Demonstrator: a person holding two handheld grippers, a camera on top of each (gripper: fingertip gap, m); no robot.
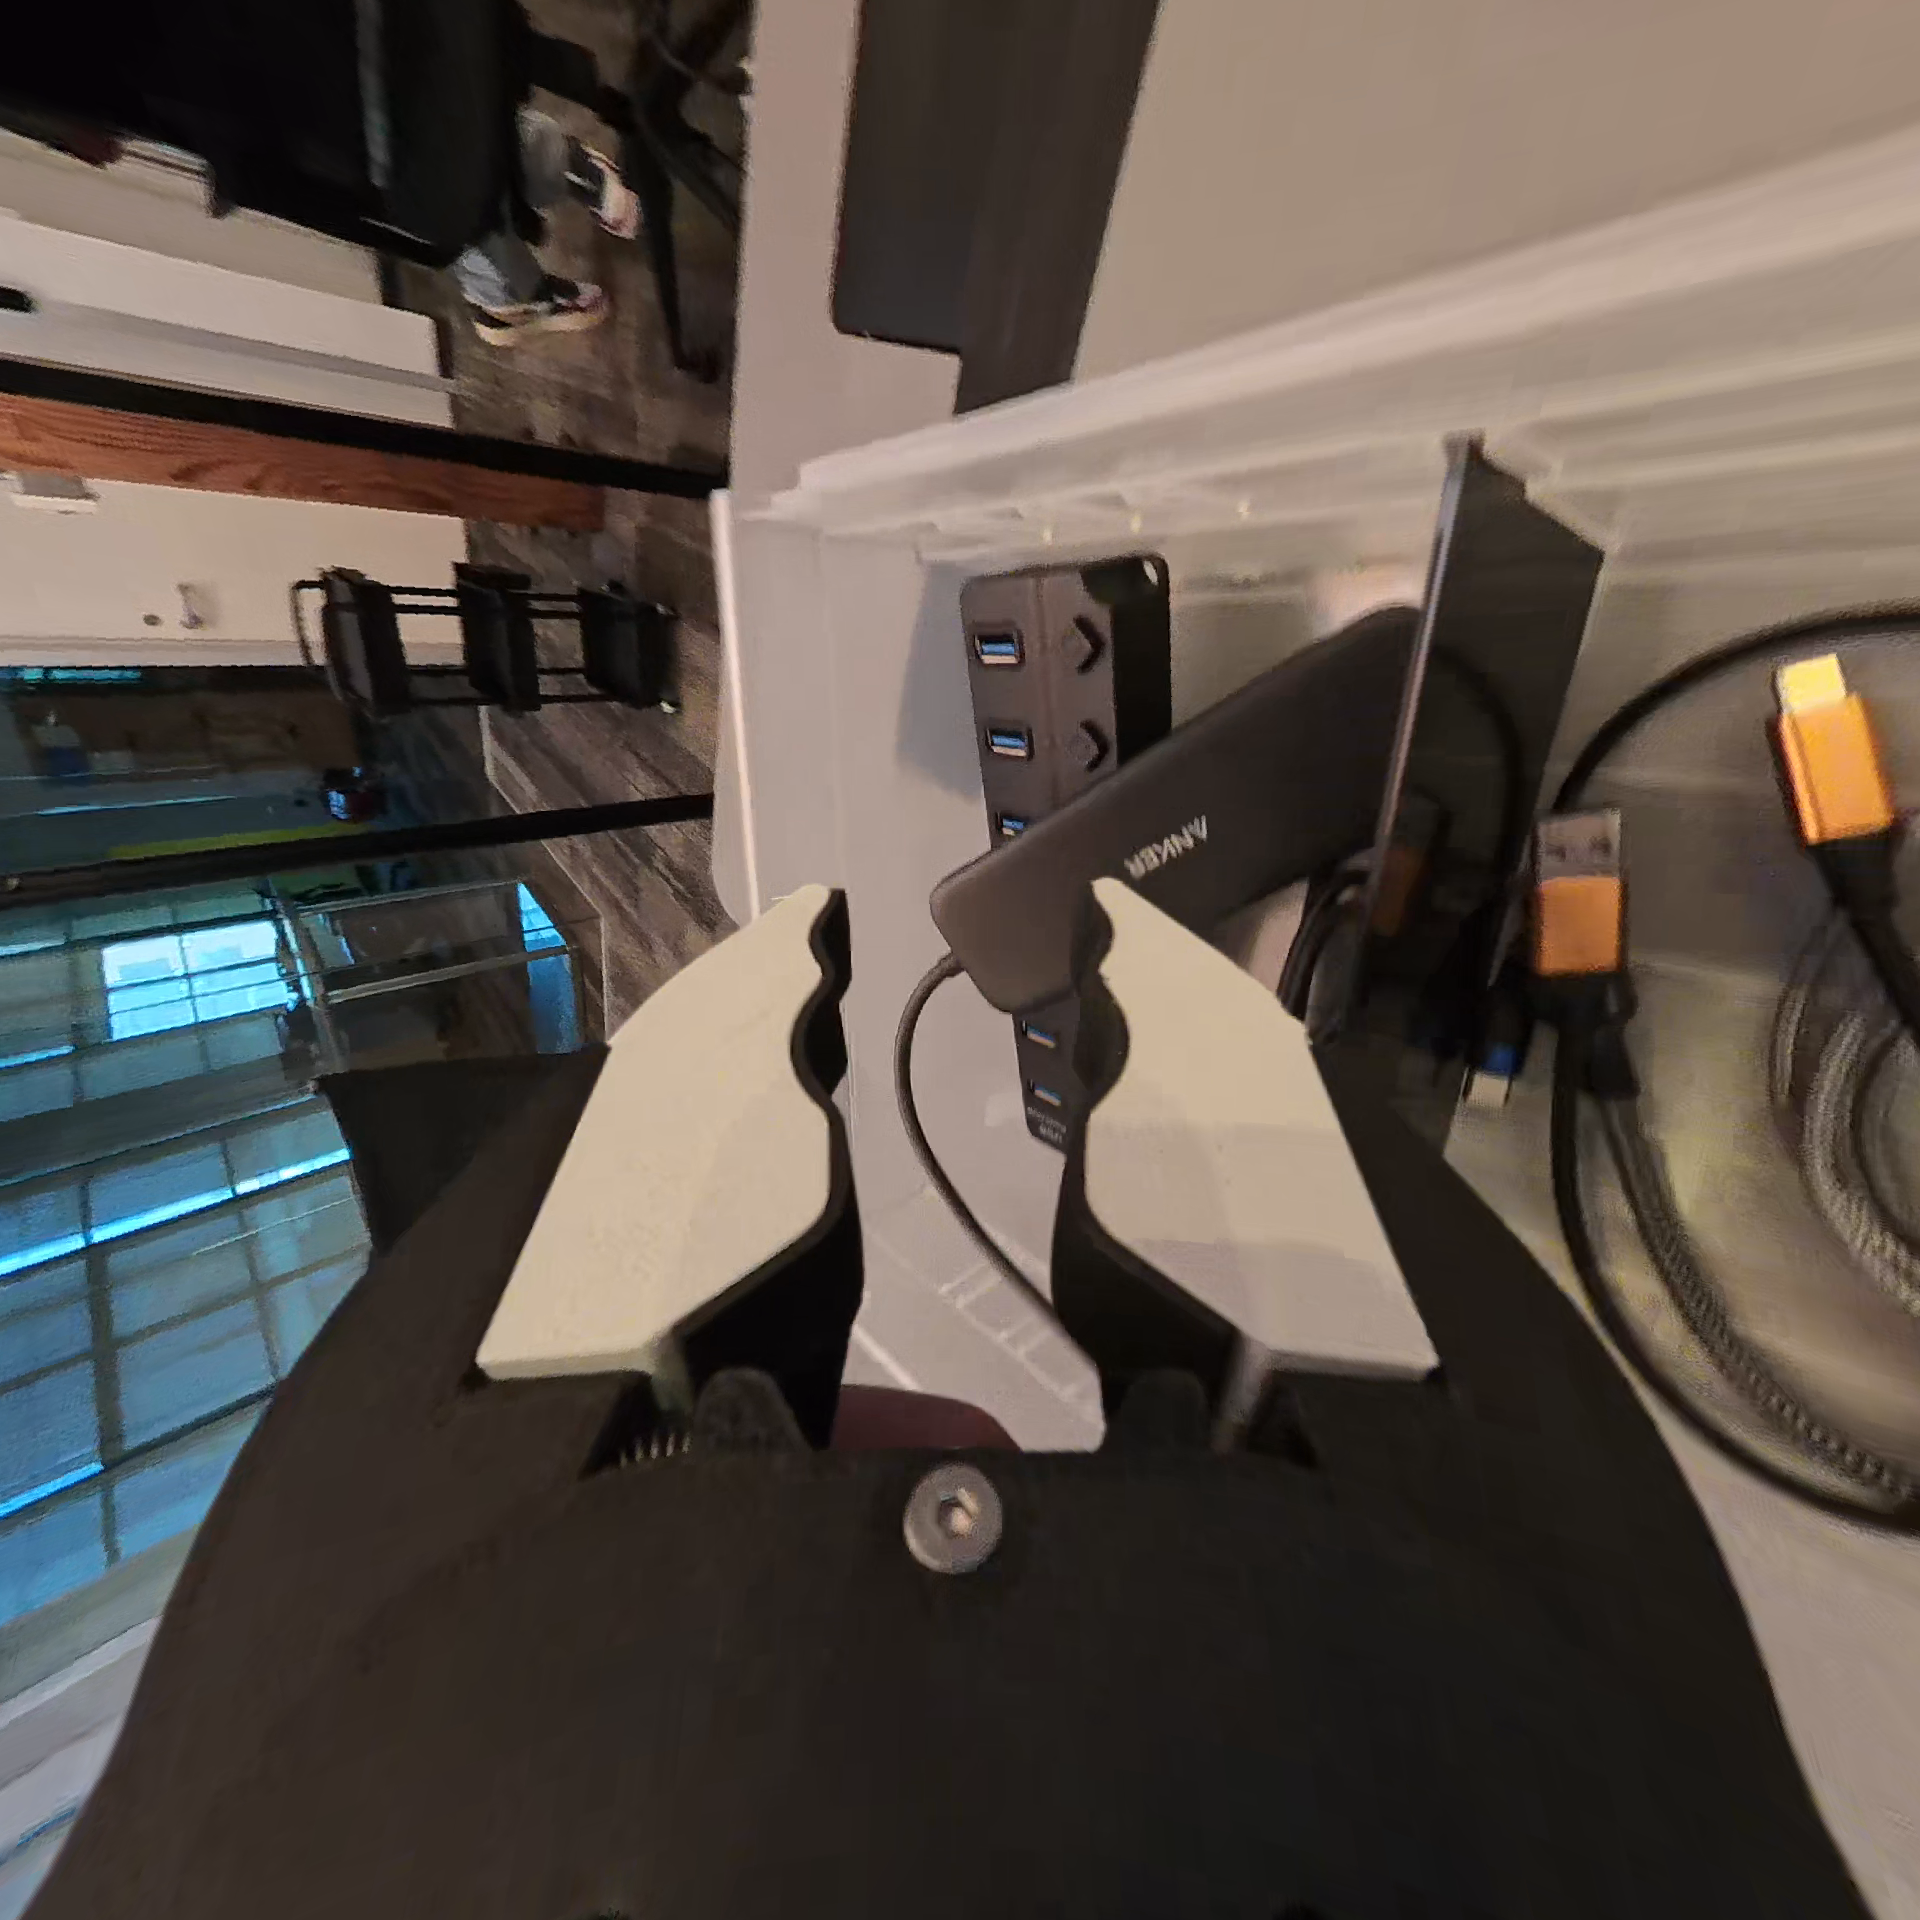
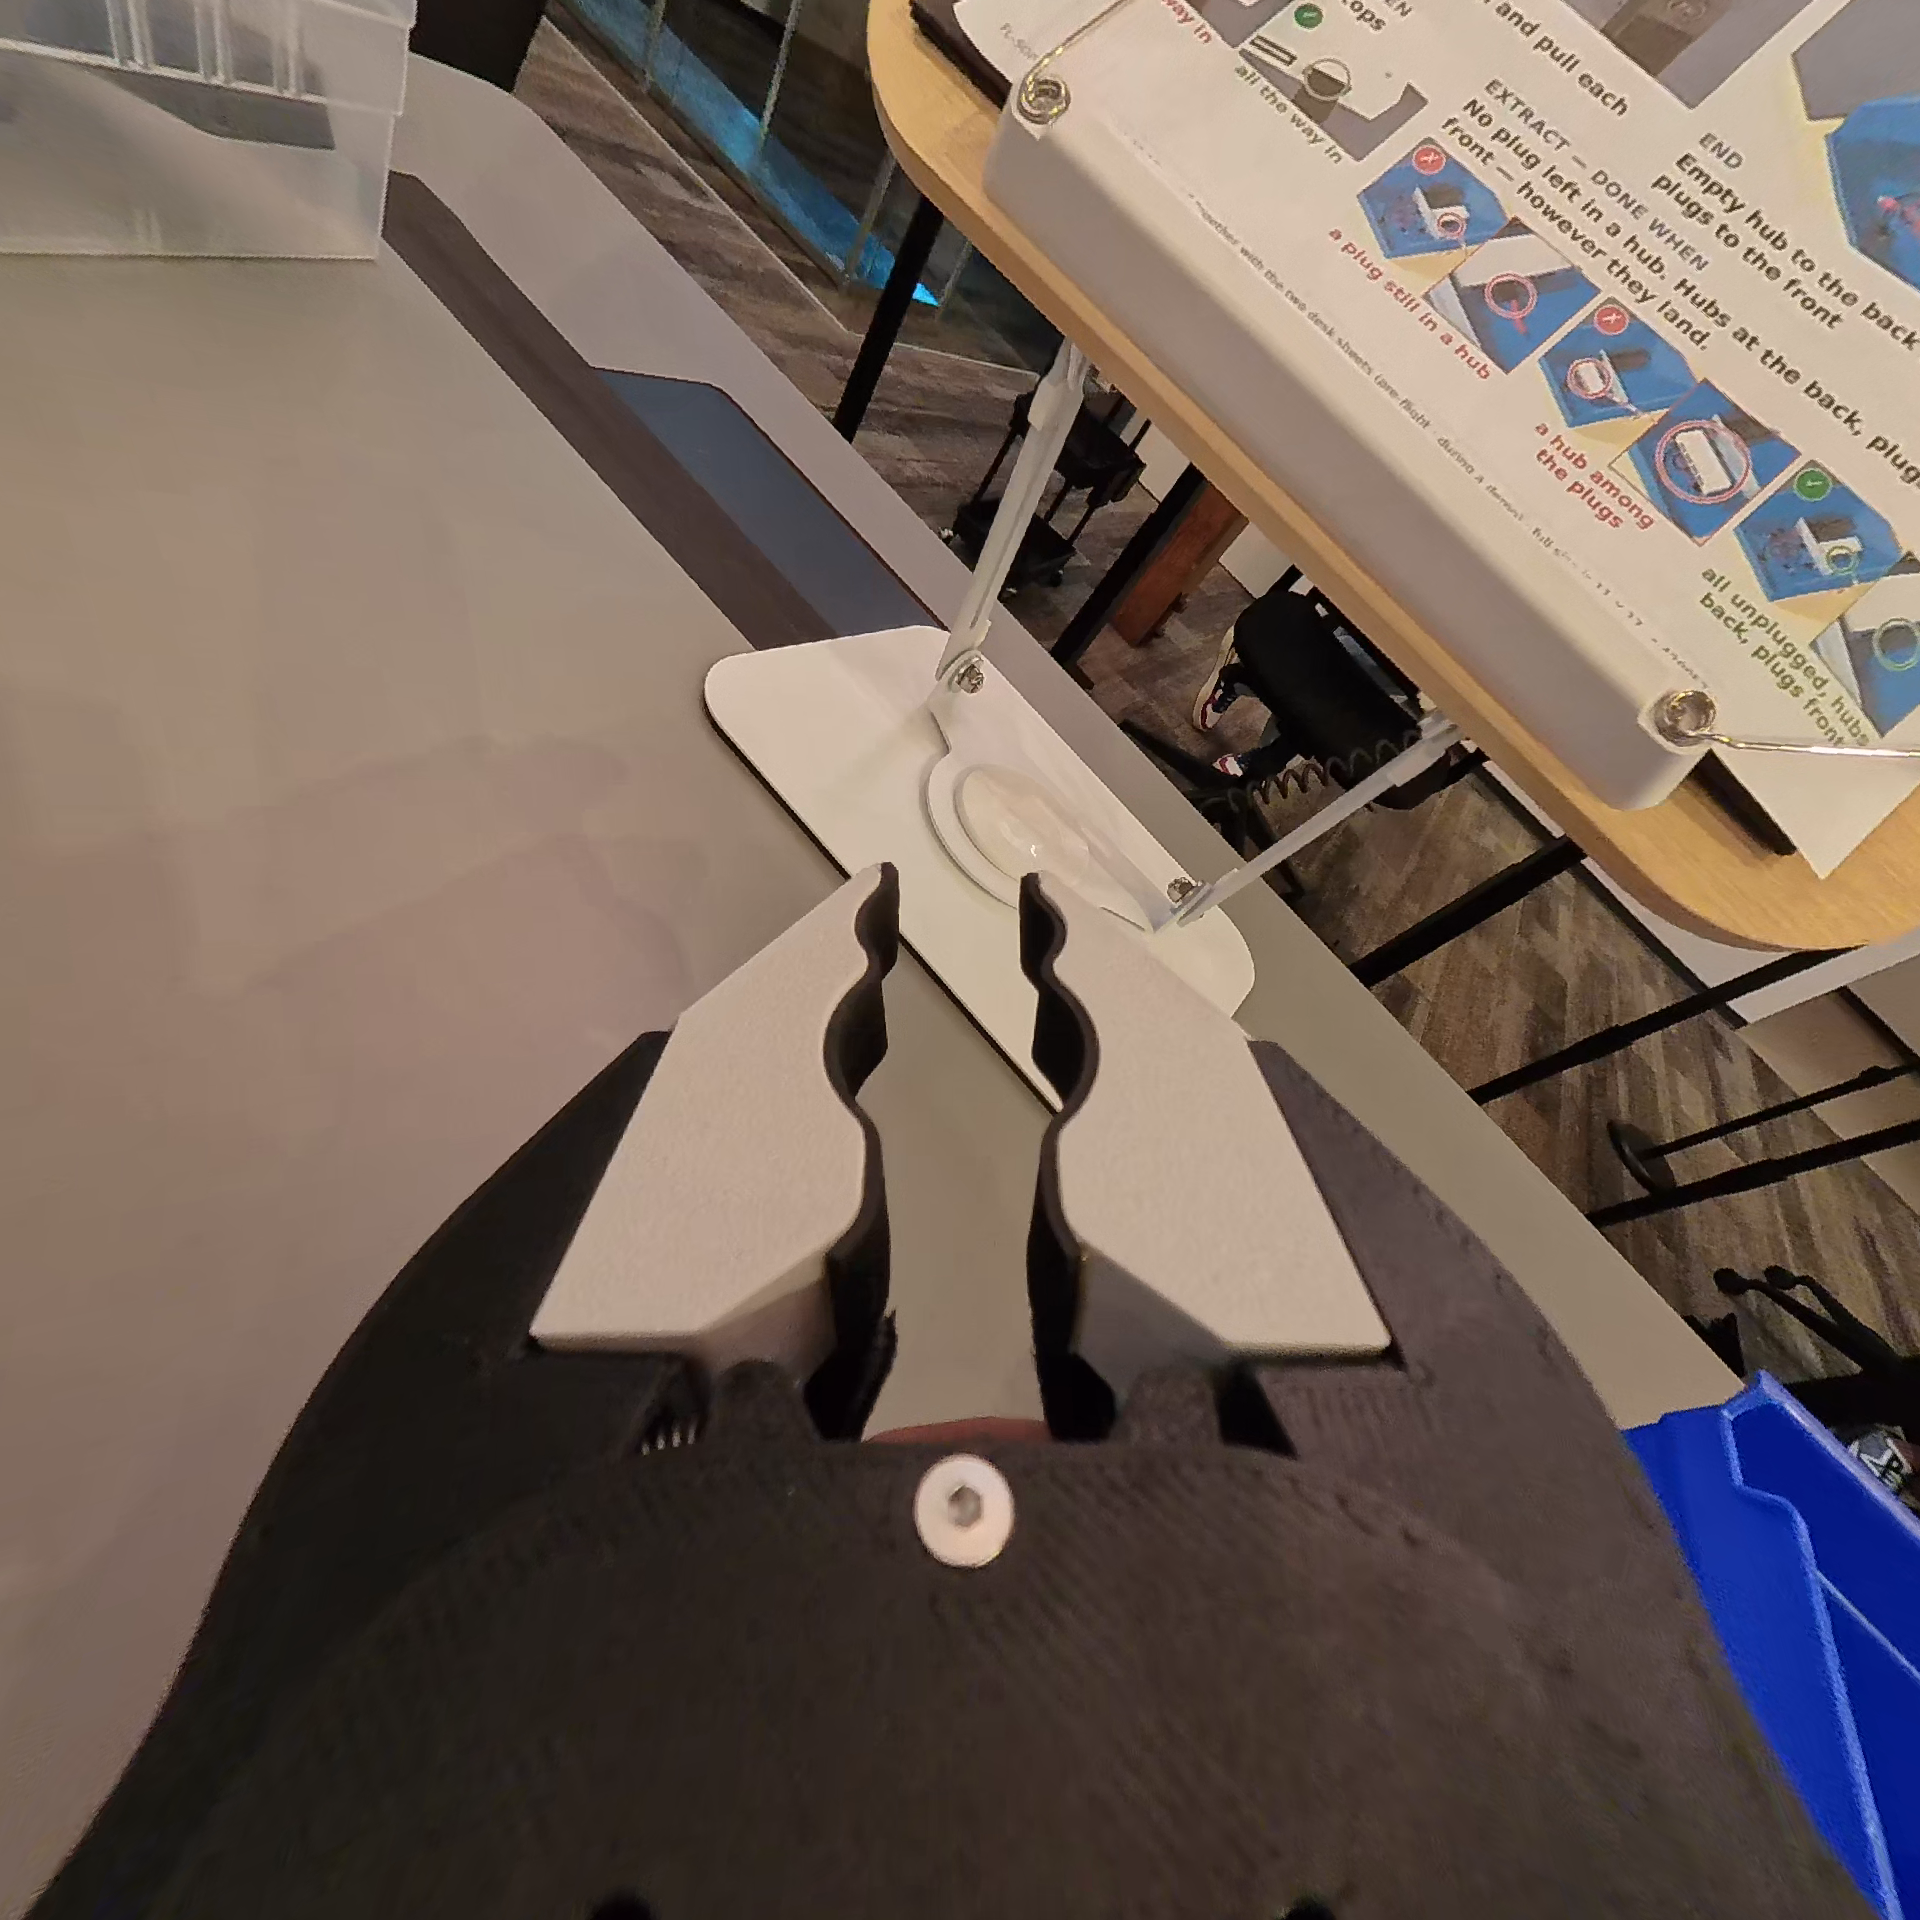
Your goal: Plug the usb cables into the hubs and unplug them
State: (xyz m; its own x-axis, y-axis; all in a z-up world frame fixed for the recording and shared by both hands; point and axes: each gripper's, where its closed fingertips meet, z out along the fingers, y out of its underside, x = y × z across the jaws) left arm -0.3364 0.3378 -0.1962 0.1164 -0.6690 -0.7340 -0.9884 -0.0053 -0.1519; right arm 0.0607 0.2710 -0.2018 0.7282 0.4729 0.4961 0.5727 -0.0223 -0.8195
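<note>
The left gripper (image 1: 971,925) hangs with its jaws parted, nothing clamped between them. Just ahead of its right finger (image 1: 1195,1091), a slim dark hub (image 1: 1174,831) slants up and away to the right, its near end touching or almost touching that fingertip; the motion blur makes it hard to say which. A thin black cord (image 1: 925,1122) curls from that near end back through the gap between the fingers. Behind the slim hub, straight ahead of the gripper, a black multi-port hub (image 1: 1039,727) with blue sockets lies in a clear plastic bin (image 1: 1351,364); its sockets that can be seen are empty. Farther to the gripper's right stands a dark flat panel (image 1: 1475,707), and beyond it lie two orange-sleeved plugs (image 1: 1579,914) (image 1: 1834,769) on braided cables (image 1: 1704,1299) coiled on the bin floor, unplugged and well apart from both hubs.

The right gripper (image 2: 956,888) is also released, its fingers apart and holding nothing, above a grey table (image 2: 312,727). Just ahead of its tips sits the white base plate (image 2: 831,707) of a stand, whose wooden board (image 2: 1039,343) carries a printed instruction sheet (image 2: 1558,260) up and to the right. A blue bin (image 2: 1787,1610) shows at the gripper's lower right, and a clear container (image 2: 197,125) far ahead to its left.
</note>
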